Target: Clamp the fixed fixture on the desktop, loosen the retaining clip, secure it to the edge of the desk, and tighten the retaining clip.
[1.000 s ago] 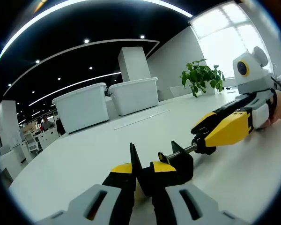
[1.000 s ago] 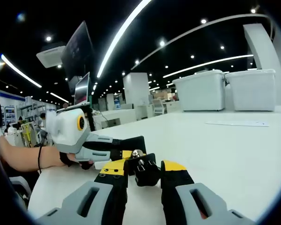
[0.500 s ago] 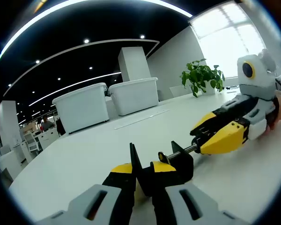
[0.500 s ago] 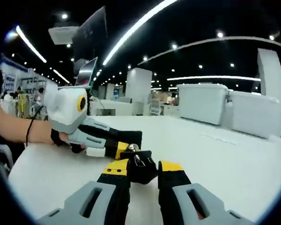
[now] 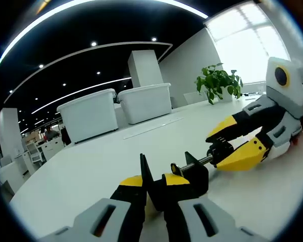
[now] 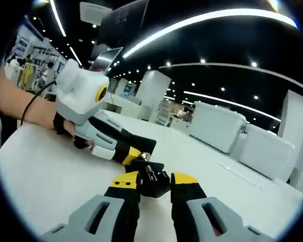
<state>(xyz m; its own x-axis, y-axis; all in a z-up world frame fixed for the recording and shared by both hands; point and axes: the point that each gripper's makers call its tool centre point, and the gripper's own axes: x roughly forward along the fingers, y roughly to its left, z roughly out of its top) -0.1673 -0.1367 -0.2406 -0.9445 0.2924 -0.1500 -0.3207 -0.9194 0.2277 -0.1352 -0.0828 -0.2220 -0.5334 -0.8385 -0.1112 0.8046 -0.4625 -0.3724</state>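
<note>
On the white desk [image 5: 81,171], near its middle, a black clamp [image 5: 184,181] is lying, taken here as the landmark.

Left gripper [image 5: 152,199]: jaws closed on the clamp's body, seen from behind in the left gripper view; in the right gripper view it [image 6: 134,154] is seen reaching to the clamp [image 6: 151,179] from the far side, held by a hand [image 6: 65,128].

Right gripper [image 6: 149,189]: jaws pressed against the clamp's screw knob on both sides. In the left gripper view it [image 5: 219,146] is seen to the clamp's right, yellow jaws around the knob at the end of the screw [image 5: 194,164].

Beyond the clamp: a flat strip [image 5: 151,127] on the desk; two white bins [image 5: 116,111] behind it; a potted plant [image 5: 218,83] far right by the window. Nothing is found between the clamp and either gripper.
</note>
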